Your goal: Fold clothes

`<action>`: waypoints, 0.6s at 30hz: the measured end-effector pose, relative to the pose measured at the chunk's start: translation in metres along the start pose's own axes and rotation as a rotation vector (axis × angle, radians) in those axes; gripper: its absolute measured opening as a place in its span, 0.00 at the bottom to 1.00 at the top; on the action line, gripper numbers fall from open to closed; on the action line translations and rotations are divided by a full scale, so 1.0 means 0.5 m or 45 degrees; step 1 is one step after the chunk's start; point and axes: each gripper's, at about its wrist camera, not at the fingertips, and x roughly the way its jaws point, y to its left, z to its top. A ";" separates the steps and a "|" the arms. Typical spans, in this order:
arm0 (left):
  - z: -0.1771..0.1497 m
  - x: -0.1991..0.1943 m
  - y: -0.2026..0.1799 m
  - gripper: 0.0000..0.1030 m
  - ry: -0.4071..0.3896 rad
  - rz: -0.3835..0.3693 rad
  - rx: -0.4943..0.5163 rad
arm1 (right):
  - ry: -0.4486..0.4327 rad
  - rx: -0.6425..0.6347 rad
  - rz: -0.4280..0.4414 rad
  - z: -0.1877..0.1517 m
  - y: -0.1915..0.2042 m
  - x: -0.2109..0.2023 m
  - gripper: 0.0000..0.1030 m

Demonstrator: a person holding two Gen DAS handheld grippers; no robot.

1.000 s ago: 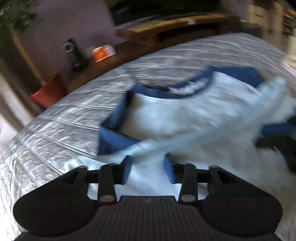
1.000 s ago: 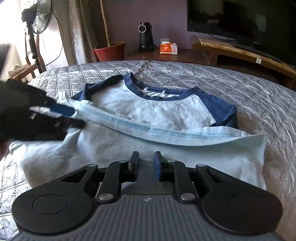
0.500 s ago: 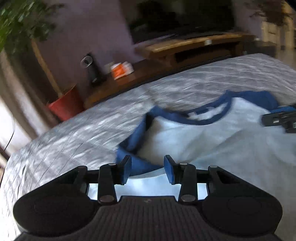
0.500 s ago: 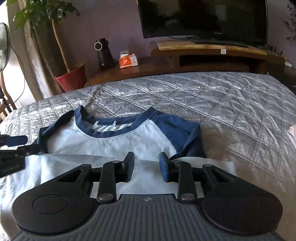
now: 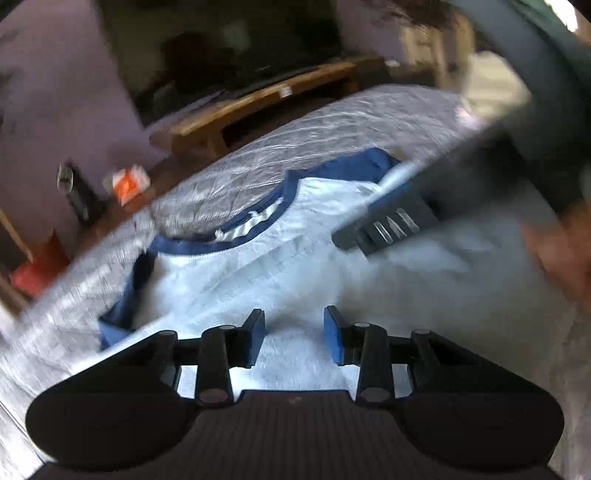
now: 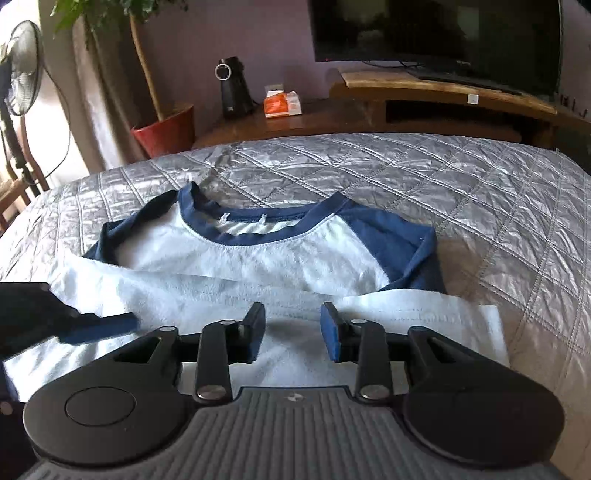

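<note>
A pale blue T-shirt [image 6: 258, 266] with navy collar and sleeves lies on the grey quilted bed [image 6: 424, 184], its lower half folded up over the chest. It also shows, blurred, in the left wrist view [image 5: 258, 273]. My right gripper [image 6: 293, 325] is open and empty just above the folded hem. My left gripper [image 5: 294, 332] is open and empty over the shirt's near part. The left gripper appears at the left edge of the right wrist view [image 6: 99, 325]. The right gripper shows blurred in the left wrist view [image 5: 388, 225].
Beyond the bed stands a wooden TV bench [image 6: 443, 92] with a dark TV [image 6: 436, 33]. A black speaker [image 6: 234, 86], an orange box [image 6: 282, 103], a red plant pot [image 6: 166, 129] and a fan [image 6: 18, 88] stand at the far left.
Both grippers have let go of the hem and opened wider. The shirt's lower half now lies folded on the chest. The left gripper swung right across the shirt.
</note>
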 end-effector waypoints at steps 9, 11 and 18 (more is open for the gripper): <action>-0.015 0.015 0.181 0.11 0.053 0.085 -0.589 | 0.003 -0.043 0.002 -0.008 -0.002 -0.007 0.44; -0.025 0.013 0.213 0.11 0.061 0.122 -0.665 | 0.003 -0.059 -0.019 -0.011 -0.002 -0.011 0.42; -0.062 -0.038 0.233 0.19 0.067 0.376 -0.567 | 0.003 -0.050 -0.127 -0.022 -0.038 -0.031 0.39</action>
